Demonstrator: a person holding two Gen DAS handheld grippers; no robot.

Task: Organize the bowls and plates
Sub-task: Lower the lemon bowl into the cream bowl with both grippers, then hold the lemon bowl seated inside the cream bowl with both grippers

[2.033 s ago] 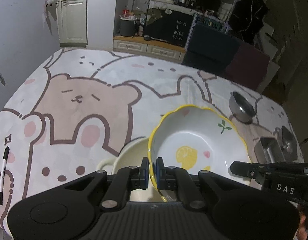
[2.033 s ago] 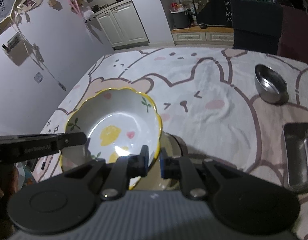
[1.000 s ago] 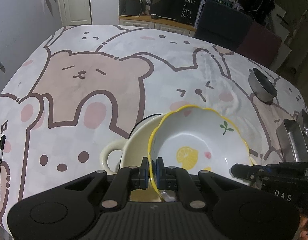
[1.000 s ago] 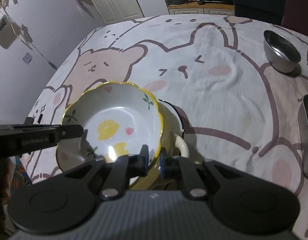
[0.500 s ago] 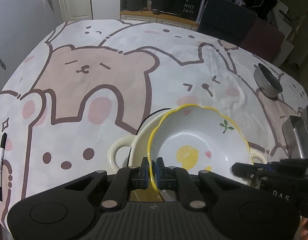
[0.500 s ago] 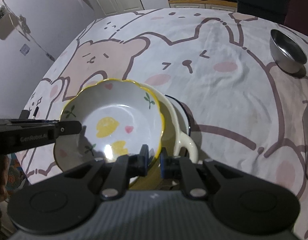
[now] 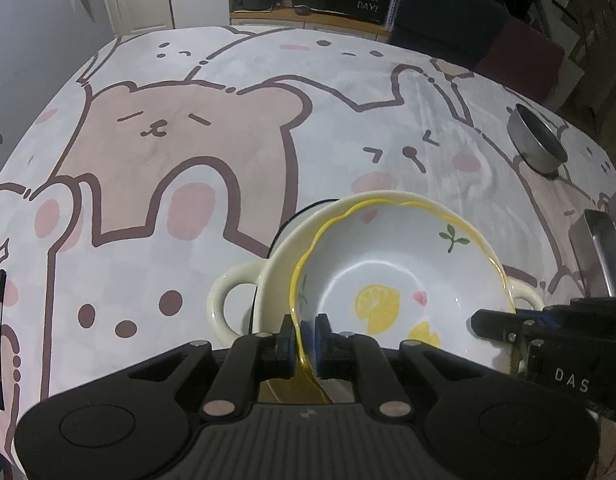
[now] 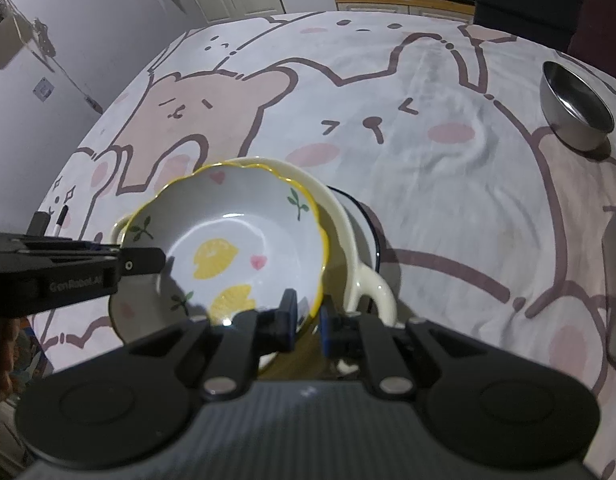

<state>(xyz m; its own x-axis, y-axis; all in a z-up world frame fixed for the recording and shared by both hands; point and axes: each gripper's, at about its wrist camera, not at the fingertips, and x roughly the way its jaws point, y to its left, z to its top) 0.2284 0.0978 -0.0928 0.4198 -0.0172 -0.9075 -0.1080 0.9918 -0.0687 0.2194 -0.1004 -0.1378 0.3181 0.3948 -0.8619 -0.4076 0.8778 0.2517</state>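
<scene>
Ceramic on ceramic: the lemon bowl (image 7: 395, 276) with its scalloped yellow rim sits low inside the cream two-handled dish (image 7: 236, 300), which itself rests on a dark-rimmed plate (image 8: 367, 232) on the bear-print tablecloth (image 7: 180, 152); whether the bowl is fully seated or a shade above the dish floor, cannot tell

Risks, as judged: if one side lets go ahead of the other, the bowl could tip and knock the dish wall, chipping the glaze; a thin wavy rim gives the pads little purchase, so it may slip sideways; pulling away while a pad clings could drag the bowl, dish and plate across the cloth and ruck it; steel bowl (image 8: 575, 112) and steel tray (image 7: 599, 248) lie well apart to the right, no hazard from here

Jaws: left gripper (image 7: 304, 336) nearly closed, pads either side of the near rim, yellow edge between them; right gripper (image 8: 308, 316) narrow too, clamped on the rim's opposite side; both pinch only the lemon bowl, nothing else
</scene>
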